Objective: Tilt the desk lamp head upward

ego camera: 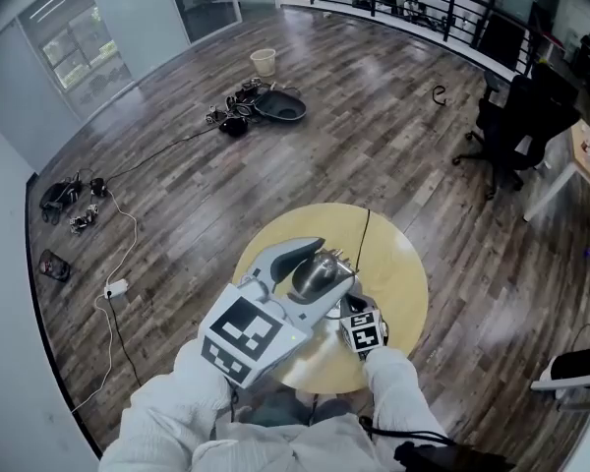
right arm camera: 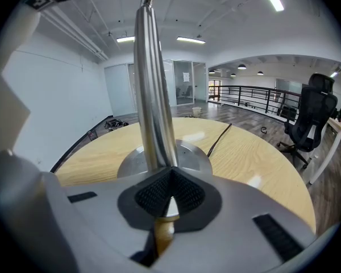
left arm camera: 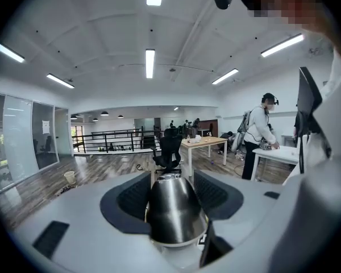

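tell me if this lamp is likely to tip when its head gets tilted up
Probably not: its broad metal base disc looks heavy, and the pole looks stiff. The polished, tapered lamp head may slip in the pads of the left hand-held gripper.

Looks like smooth, glossy polished metal on the lamp head (left arm camera: 173, 215) and lamp pole (right arm camera: 153, 84), with a duller brushed-metal finish on the round lamp base (right arm camera: 187, 152). Matt grey plastic for the left gripper (left arm camera: 173, 181) and right gripper (right arm camera: 169, 195) shells, plus dark, ribbed, rubbery-looking pads (right arm camera: 153, 193). Pale wood table (right arm camera: 250, 152) with a soft sheen, darker semi-glossy plank floor (ego camera: 374, 136), white cloth sleeves (ego camera: 177, 411).
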`<action>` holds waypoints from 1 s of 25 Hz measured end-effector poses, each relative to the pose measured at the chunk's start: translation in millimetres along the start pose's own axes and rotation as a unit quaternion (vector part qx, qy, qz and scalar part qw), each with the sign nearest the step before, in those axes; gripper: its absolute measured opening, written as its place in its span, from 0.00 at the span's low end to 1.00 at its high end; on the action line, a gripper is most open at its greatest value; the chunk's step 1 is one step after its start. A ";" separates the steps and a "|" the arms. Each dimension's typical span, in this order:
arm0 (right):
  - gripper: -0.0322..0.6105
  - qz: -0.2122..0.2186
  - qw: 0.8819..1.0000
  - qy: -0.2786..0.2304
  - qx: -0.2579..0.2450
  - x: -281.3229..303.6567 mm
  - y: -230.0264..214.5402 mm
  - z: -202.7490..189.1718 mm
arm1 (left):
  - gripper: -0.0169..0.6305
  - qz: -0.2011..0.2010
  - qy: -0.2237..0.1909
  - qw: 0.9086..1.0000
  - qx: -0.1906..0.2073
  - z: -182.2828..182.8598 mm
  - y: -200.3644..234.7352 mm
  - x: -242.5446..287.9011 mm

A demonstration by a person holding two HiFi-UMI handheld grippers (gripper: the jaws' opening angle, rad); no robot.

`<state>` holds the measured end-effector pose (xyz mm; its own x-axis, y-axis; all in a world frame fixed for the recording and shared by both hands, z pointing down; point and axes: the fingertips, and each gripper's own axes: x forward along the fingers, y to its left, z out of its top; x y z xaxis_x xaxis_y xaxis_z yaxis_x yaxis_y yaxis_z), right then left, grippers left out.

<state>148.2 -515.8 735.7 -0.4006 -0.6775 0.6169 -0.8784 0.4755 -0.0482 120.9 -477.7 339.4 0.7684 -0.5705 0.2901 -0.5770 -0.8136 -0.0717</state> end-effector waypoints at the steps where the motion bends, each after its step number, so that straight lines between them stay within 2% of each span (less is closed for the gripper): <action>1: 0.06 0.000 1.000 -0.001 0.001 -0.4 0.6 -0.4 | 0.40 -0.004 0.006 1.000 0.004 3.9 0.5 4.8; 11: 0.06 0.003 1.000 -0.004 0.007 0.0 -0.5 0.5 | 0.40 -0.001 0.032 0.999 0.023 19.5 4.8 32.6; 15: 0.06 0.002 1.000 -0.003 0.002 1.5 -2.9 -1.6 | 0.40 0.003 0.007 1.000 0.016 21.2 5.3 28.7; 20: 0.06 -0.002 1.000 0.002 0.017 2.3 -4.9 0.9 | 0.40 0.035 -0.023 0.998 0.055 31.0 8.8 19.1; 22: 0.06 0.001 1.000 0.011 0.029 1.9 -6.0 0.1 | 0.40 0.035 -0.031 0.998 0.046 31.9 9.7 8.7; 25: 0.06 -0.004 0.999 0.005 0.049 -6.9 -9.8 2.9 | 0.40 0.027 -0.037 0.999 0.010 24.9 10.1 -13.4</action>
<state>158.8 -517.4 729.6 -0.3906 -0.6754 0.6254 -0.9035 0.4116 -0.1198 111.6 -481.1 311.0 0.7555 -0.6193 0.2138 -0.6129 -0.7834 -0.1036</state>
